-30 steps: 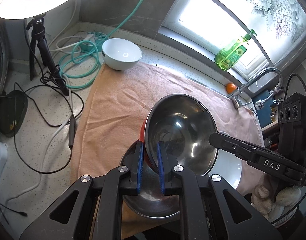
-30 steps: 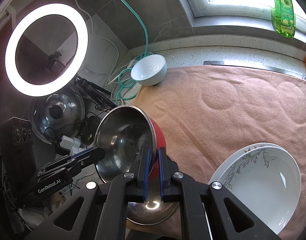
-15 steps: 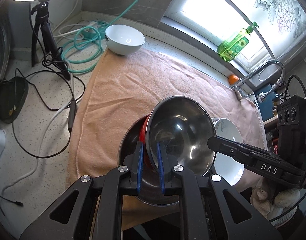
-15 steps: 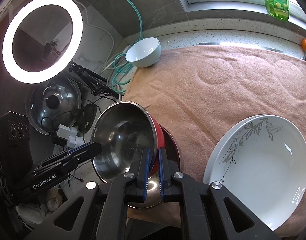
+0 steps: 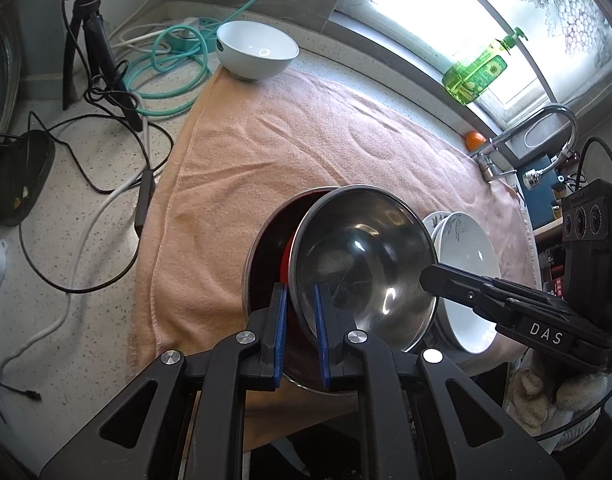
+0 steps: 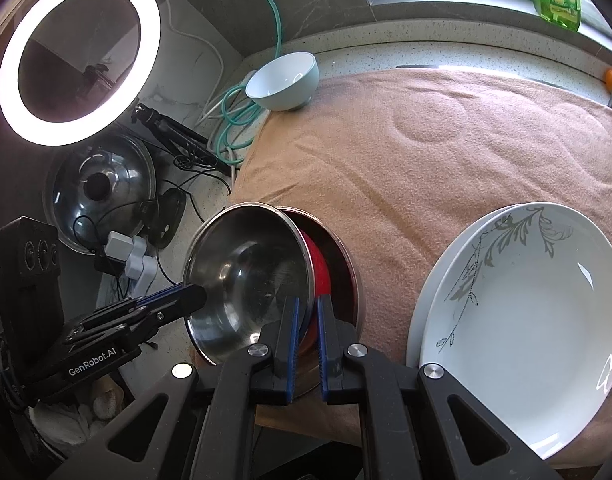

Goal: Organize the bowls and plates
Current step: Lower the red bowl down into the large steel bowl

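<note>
Ring light: glowing, upper left of the right wrist view.
White bowl: upright at the towel's far corner, top centre.
Left gripper: jaws pinching the steel bowl's near rim.
Steel bowl: tilted, red outside, over a larger bowl on the towel, lower centre.
Right gripper: jaws clamped on the opposite rim.
Plates: stacked, lower right.

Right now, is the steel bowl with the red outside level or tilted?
Tilted. The steel bowl leans over the bowl below, its red side showing, clamped at opposite rims by the left gripper and right gripper.
</note>
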Motion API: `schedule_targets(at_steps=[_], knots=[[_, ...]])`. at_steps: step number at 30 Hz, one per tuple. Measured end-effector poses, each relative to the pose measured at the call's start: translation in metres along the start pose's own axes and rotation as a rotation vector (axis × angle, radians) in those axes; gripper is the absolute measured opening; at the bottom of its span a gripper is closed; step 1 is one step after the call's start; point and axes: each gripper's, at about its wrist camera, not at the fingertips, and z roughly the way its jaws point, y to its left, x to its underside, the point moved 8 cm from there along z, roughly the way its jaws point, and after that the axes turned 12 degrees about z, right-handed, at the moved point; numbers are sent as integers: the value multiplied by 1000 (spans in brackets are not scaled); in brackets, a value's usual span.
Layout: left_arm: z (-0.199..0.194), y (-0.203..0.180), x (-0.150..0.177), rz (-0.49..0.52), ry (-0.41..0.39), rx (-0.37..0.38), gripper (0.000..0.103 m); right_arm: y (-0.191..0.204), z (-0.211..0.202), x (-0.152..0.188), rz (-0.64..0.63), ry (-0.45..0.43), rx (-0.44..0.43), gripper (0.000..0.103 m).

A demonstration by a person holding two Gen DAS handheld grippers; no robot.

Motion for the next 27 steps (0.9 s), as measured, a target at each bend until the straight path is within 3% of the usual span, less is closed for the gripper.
schedule_targets(at_steps=[27], knots=[[14, 4, 10, -1, 46, -10, 11, -4, 18, 4, -23, 38, 52, 8]])
